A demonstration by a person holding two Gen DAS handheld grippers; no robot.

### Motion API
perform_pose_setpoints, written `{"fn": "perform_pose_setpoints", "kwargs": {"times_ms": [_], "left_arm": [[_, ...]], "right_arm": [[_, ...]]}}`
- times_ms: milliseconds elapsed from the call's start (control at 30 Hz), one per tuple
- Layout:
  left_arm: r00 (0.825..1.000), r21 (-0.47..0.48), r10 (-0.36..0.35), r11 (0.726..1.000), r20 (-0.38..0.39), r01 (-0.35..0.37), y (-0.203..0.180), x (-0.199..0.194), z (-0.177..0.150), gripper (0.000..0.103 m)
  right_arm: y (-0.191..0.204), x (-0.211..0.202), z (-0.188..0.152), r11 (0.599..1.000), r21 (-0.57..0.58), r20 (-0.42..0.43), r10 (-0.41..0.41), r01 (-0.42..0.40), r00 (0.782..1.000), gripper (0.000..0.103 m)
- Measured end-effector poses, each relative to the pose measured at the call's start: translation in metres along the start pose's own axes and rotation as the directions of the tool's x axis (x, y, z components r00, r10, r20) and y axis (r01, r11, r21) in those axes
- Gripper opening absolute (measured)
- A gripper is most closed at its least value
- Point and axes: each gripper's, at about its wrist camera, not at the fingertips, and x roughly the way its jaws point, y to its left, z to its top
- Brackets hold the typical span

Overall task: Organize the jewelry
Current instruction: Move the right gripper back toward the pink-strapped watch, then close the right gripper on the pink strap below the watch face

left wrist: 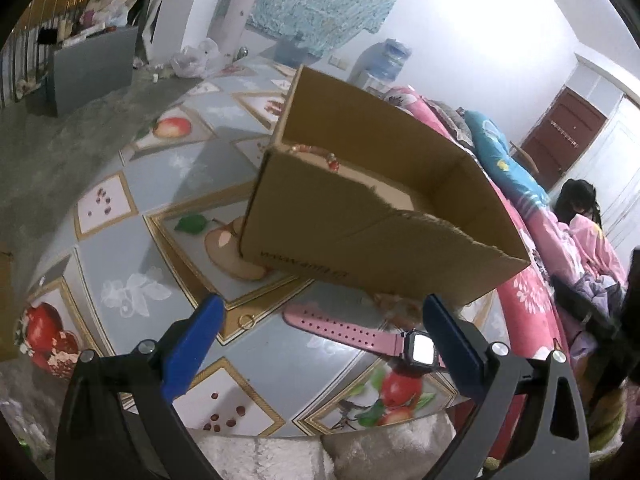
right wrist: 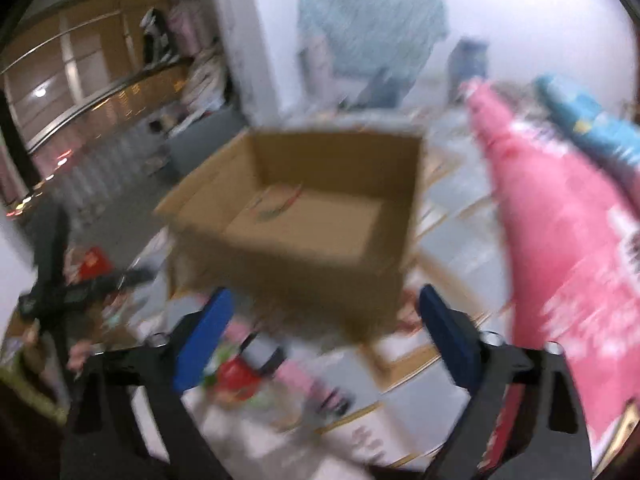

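Writing: dark print ran along the near outer wall of the cardboard box (left wrist: 372, 236), upside down in the left wrist view; only a string like "www" could be made out, the rest unreadable.
Watch: a pink-strapped watch (left wrist: 360, 334) with a black case and a pale, blank-looking screen lay flat on the table (left wrist: 120, 196), just in front of the box.
Watch axis: its long axis ran roughly parallel to the box's near wall, the perforated strap end pointing left, the case at the right end.
Ring: a small gold ring (left wrist: 247, 322) lay flat on the table, left of the watch's strap end and in front of the box.
Beads: a beaded piece (left wrist: 320, 154) in orange and red showed over the torn near rim of the box, inside it at the left corner.
Box: open-topped, near rim ragged; in the blurred right wrist view a colourful item lay on the box floor (right wrist: 280, 204), kind unclear.
Left gripper (left wrist: 320, 320): spread wide, grasping nothing; the watch lay between its blue fingers, its case close to the right finger; contact unclear.
Right gripper (right wrist: 324, 312): spread apart and empty, in front of the box's near wall, above the watch.
Tablecloth: grey-blue with fruit pictures.
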Motion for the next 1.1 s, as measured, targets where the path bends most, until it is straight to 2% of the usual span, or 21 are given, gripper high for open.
{"fn": "perform_pose_setpoints", "kwargs": {"times_ms": [100,167,233,367,533,600,800,867,1033,1100], "left_arm": [[1.0,0.007,0.004,1.0,0.0,-0.004,0.007,0.003,-0.003,0.097],[1.0,0.027,0.006,1.0,0.008,-0.006,0.009,0.004,-0.006,0.097],[1.0,0.064,0.023,0.998,0.014,-0.024,0.007,0.004,-0.008,0.097],[0.991,0.177,0.131,0.975,0.034,-0.135,-0.003,0.009,-0.017,0.097],[0.988,0.249,0.156,0.957,-0.001,-0.151,-0.009,0.019,-0.027,0.097],[0.987,0.282,0.161,0.947,-0.005,-0.153,-0.012,0.022,-0.031,0.097],[0.984,0.376,0.178,0.912,0.002,-0.165,-0.024,0.029,-0.04,0.097],[0.984,0.413,0.18,0.895,0.014,-0.17,-0.03,0.031,-0.043,0.097],[0.986,0.441,0.167,0.884,0.012,-0.155,-0.035,0.034,-0.049,0.088],[0.986,0.466,0.167,0.871,0.013,-0.153,-0.039,0.034,-0.052,0.085]], "right_arm": [[0.023,0.025,-0.018,0.995,-0.081,-0.096,0.045,-0.053,0.994,0.066],[0.036,0.039,-0.027,0.989,-0.135,-0.142,0.045,-0.064,0.989,0.06],[0.045,0.052,-0.033,0.98,-0.185,-0.172,0.045,-0.078,0.984,0.058],[0.051,0.074,-0.039,0.966,-0.248,-0.212,0.015,-0.069,0.977,0.058],[0.058,0.095,-0.044,0.943,-0.33,-0.25,-0.034,-0.052,0.968,0.058],[0.062,0.1,-0.046,0.933,-0.356,-0.259,-0.049,-0.048,0.965,0.053],[0.064,0.103,-0.042,0.93,-0.364,-0.264,-0.053,-0.048,0.963,0.048],[0.063,0.104,-0.044,0.93,-0.365,-0.265,-0.05,-0.052,0.963,0.043],[0.054,0.104,-0.042,0.945,-0.308,-0.29,0.015,-0.109,0.957,0.039],[0.05,0.103,-0.041,0.947,-0.293,-0.297,0.041,-0.132,0.954,0.038]]}}
